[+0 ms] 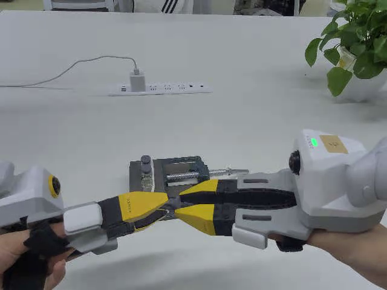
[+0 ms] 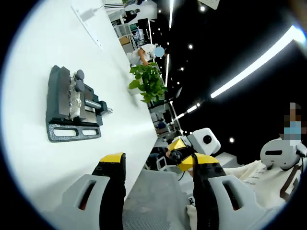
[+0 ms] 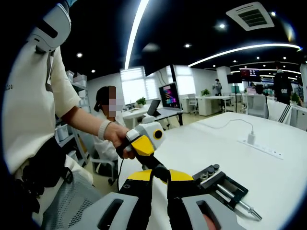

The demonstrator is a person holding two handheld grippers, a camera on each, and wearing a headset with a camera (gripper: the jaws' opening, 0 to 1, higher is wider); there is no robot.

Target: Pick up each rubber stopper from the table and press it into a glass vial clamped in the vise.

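Head view: the tools meet tip to tip before the vise (image 1: 181,166) and its stoppered vial (image 1: 146,172). Left gripper view: left tool (image 2: 158,163) gapes empty. Right gripper view: right tool (image 3: 159,175) drawn close around that tip, whether pinching a stopper I cannot tell; separate them gently.

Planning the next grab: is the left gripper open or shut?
Open: the left gripper shows its yellow-tipped jaws standing well apart.

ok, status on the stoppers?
Left claw open; right claw meets it tip to tip, grip unclear. Vise holds vials, at least one stoppered. Nothing blocking the vise.
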